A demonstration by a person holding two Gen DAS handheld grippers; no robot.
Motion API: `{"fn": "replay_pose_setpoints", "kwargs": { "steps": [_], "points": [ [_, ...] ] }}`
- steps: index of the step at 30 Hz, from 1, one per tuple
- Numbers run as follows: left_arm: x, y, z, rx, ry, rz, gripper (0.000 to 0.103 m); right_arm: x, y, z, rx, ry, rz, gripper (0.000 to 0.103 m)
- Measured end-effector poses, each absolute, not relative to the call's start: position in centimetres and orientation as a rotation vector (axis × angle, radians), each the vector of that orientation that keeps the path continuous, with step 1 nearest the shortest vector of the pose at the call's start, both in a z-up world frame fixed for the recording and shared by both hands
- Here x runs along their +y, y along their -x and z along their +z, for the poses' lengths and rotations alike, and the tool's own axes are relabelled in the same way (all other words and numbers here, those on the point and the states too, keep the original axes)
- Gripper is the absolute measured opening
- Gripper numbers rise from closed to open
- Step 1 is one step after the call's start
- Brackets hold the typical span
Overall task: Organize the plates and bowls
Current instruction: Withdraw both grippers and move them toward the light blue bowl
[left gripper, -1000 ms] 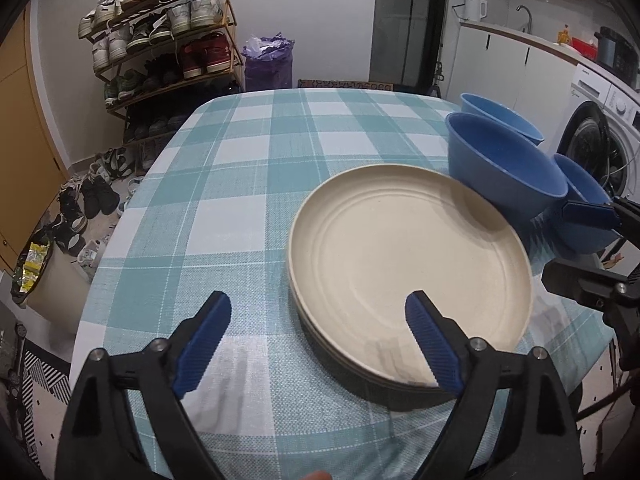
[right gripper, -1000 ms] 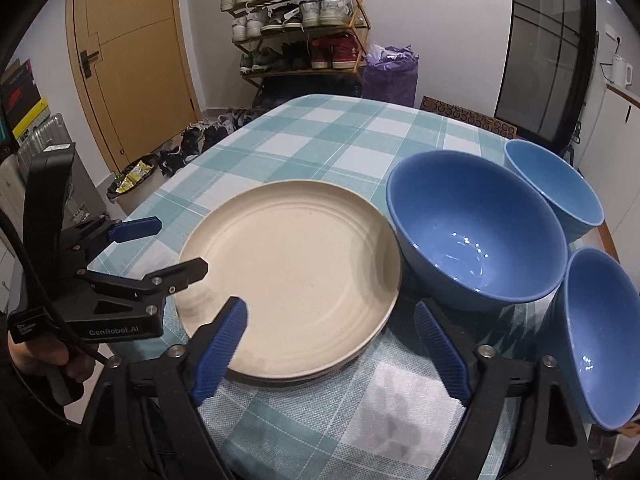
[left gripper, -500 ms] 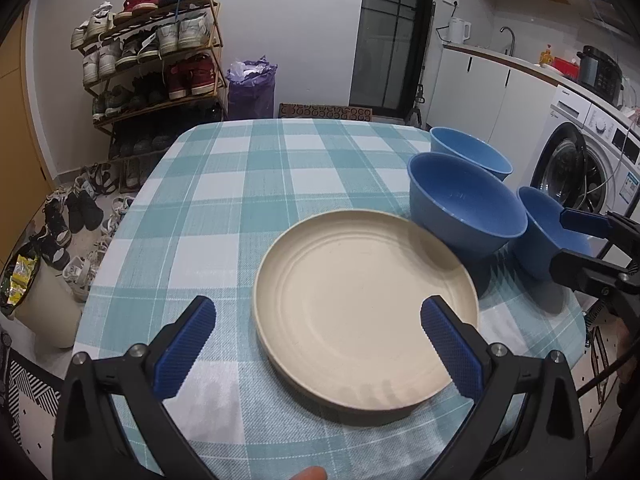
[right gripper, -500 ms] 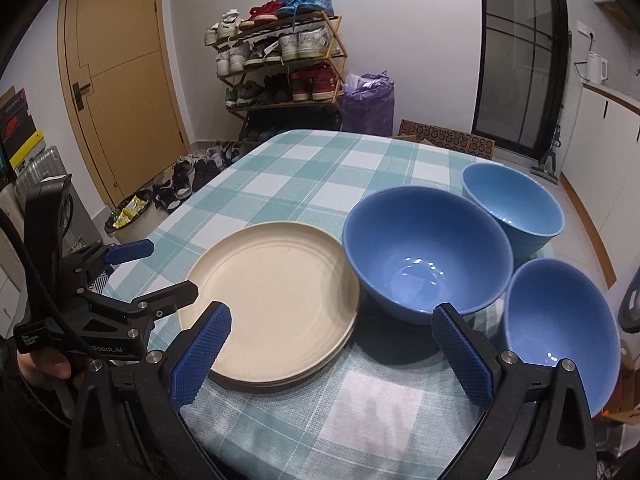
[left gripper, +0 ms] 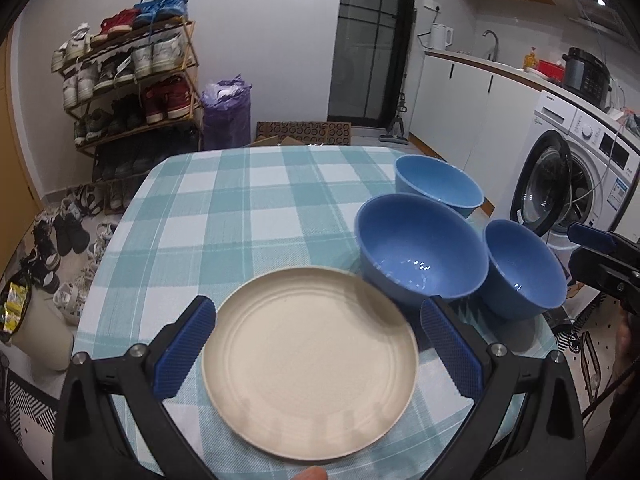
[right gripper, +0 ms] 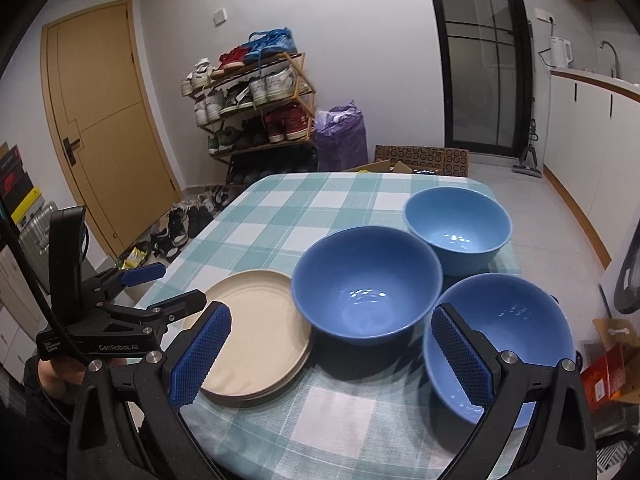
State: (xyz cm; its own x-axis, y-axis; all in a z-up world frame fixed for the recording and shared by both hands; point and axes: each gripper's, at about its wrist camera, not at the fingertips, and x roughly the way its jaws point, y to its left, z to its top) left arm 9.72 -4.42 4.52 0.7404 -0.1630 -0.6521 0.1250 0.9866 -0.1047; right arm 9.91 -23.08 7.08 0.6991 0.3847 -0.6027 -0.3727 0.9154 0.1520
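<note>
A stack of cream plates (left gripper: 310, 362) (right gripper: 256, 332) lies at the near edge of the checked table (left gripper: 224, 216). Three blue bowls stand to its right: a large middle one (left gripper: 420, 250) (right gripper: 366, 284), a far lighter one (left gripper: 438, 184) (right gripper: 458, 230), and a near right one (left gripper: 524, 268) (right gripper: 500, 332). My left gripper (left gripper: 318, 346) is open and empty, held above the plates. My right gripper (right gripper: 332, 356) is open and empty, above the table's near edge between the plates and the near bowl. Each gripper also shows in the other's view (right gripper: 148, 284) (left gripper: 596, 252).
A shoe rack (left gripper: 128, 76) and a purple bag (left gripper: 226, 114) stand beyond the table's far end. A washing machine (left gripper: 576, 176) and white cabinets are on the right. A wooden door (right gripper: 100, 120) is on the left. Shoes lie on the floor by the table.
Both grippers have pulled back and risen away from the table, so plates and bowls look smaller and lower. Both stay open and empty. Plates and bowls have not moved.
</note>
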Motion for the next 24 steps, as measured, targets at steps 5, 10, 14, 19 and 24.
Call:
{"fn": "replay_pose_setpoints", "kwargs": {
  "steps": [5,10,14,19,24],
  "points": [
    [-6.5,-10.9,6.3,0.701,0.021,-0.194,0.103,-25.9,-10.5,8.4,0.662,-0.075,0.388,0.102],
    [-8.3,-12.4,7.9,0.688,-0.012,-0.231,0.103,-29.1,-11.3,10.0,0.640,-0.137,0.331,0.102],
    [-9.6,-13.9,9.1,0.682,-0.036,-0.262,0.103,-31.4,-12.3,11.5,0.627,-0.166,0.286,0.102],
    [-10.8,-15.7,10.3,0.673,-0.059,-0.283,0.103,-33.4,-13.4,12.9,0.619,-0.184,0.262,0.102],
    [-11.9,-17.6,11.2,0.669,-0.074,-0.299,0.103,-34.3,-14.9,13.8,0.622,-0.185,0.249,0.102]
  ]
}}
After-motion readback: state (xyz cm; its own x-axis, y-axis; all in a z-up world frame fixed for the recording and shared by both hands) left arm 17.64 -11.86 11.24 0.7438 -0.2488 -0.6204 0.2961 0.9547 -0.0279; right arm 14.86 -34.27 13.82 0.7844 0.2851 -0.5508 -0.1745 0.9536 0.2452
